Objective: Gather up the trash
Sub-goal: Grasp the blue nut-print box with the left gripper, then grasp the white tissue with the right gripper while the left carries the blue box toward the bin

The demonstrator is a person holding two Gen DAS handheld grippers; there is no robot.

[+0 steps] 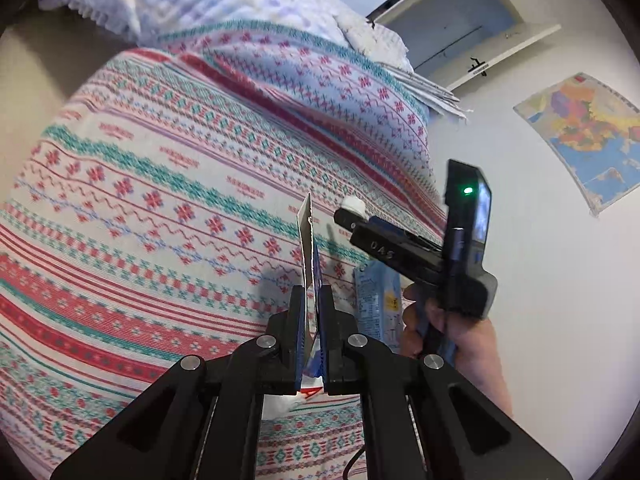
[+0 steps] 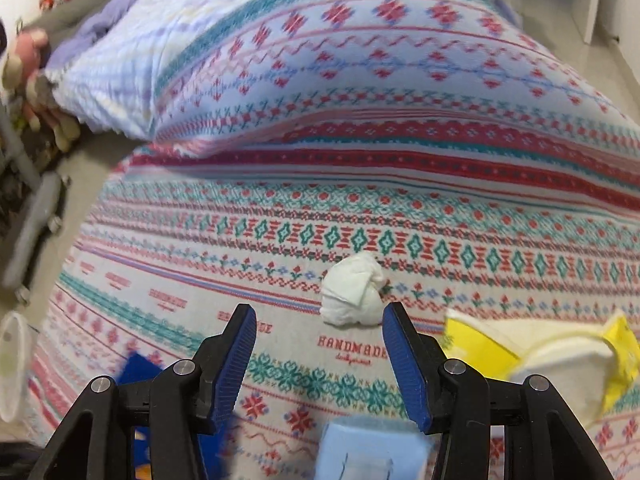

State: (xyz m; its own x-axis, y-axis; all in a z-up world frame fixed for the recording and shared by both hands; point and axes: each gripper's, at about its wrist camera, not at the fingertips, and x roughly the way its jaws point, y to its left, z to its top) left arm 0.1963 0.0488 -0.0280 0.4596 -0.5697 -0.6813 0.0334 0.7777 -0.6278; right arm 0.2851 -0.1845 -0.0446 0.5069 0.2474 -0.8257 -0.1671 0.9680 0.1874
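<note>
Left wrist: left gripper (image 1: 311, 300) clamped on a thin blue-and-white wrapper (image 1: 308, 240), upright above the patterned knit blanket (image 1: 160, 168); right gripper (image 1: 352, 220) alongside, jaw state unclear; wall map (image 1: 588, 136) behind | Right wrist: right gripper (image 2: 320, 320) open, crumpled white tissue (image 2: 354, 290) just ahead on blanket (image 2: 360, 184); yellow-white packet (image 2: 560, 356) right, edge blurred

Patterned bedspread (image 1: 160, 160) over bed, white wall (image 1: 540, 260) with colourful map (image 1: 584, 136), pale floor (image 2: 580, 32).
</note>
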